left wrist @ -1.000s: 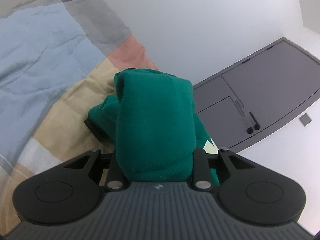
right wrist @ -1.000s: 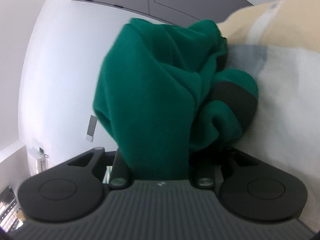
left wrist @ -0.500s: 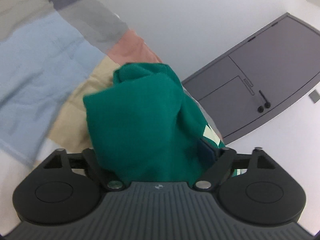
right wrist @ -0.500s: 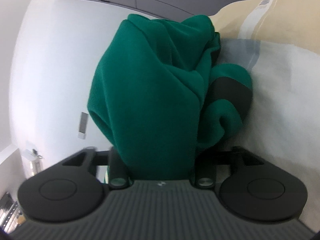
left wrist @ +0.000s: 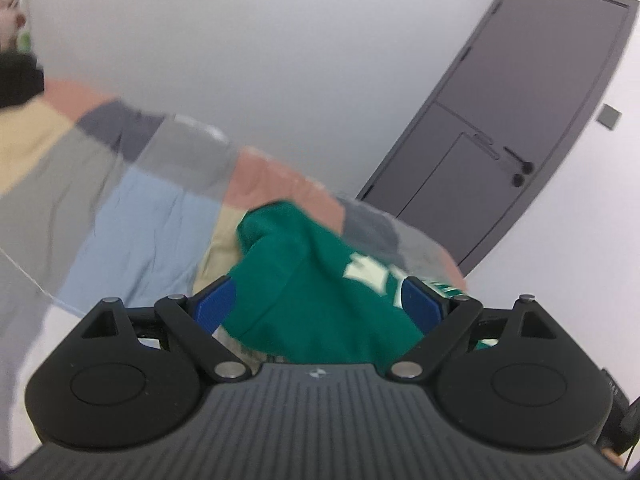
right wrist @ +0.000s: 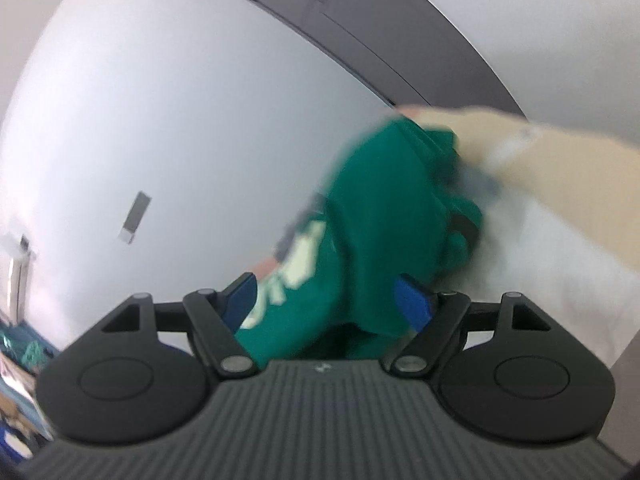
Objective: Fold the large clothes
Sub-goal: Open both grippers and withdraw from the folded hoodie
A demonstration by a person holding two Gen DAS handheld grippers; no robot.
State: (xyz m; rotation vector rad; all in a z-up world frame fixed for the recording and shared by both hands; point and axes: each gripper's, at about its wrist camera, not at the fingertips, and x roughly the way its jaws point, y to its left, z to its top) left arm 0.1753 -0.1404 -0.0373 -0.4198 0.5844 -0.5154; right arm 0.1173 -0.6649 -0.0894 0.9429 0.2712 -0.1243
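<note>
A green garment with pale lettering (left wrist: 312,280) lies bunched on the patchwork bed cover (left wrist: 132,216). My left gripper (left wrist: 316,300) is open, its blue pads (left wrist: 214,300) spread wide on either side of the cloth. In the right wrist view the same green garment (right wrist: 380,240) sits between the spread blue pads (right wrist: 412,304) of my right gripper (right wrist: 328,304), which is also open. The cloth hides the space between the fingers in both views. Both views are motion-blurred.
A dark grey door (left wrist: 520,120) with a handle stands in the white wall behind the bed. The bed cover (right wrist: 560,200) fills the right of the right wrist view. A dark object (left wrist: 16,76) lies at the far left edge.
Both grippers have opened: fingers were closed on the green cloth a second ago and are now spread. The garment has dropped lower and both cameras have swung.
</note>
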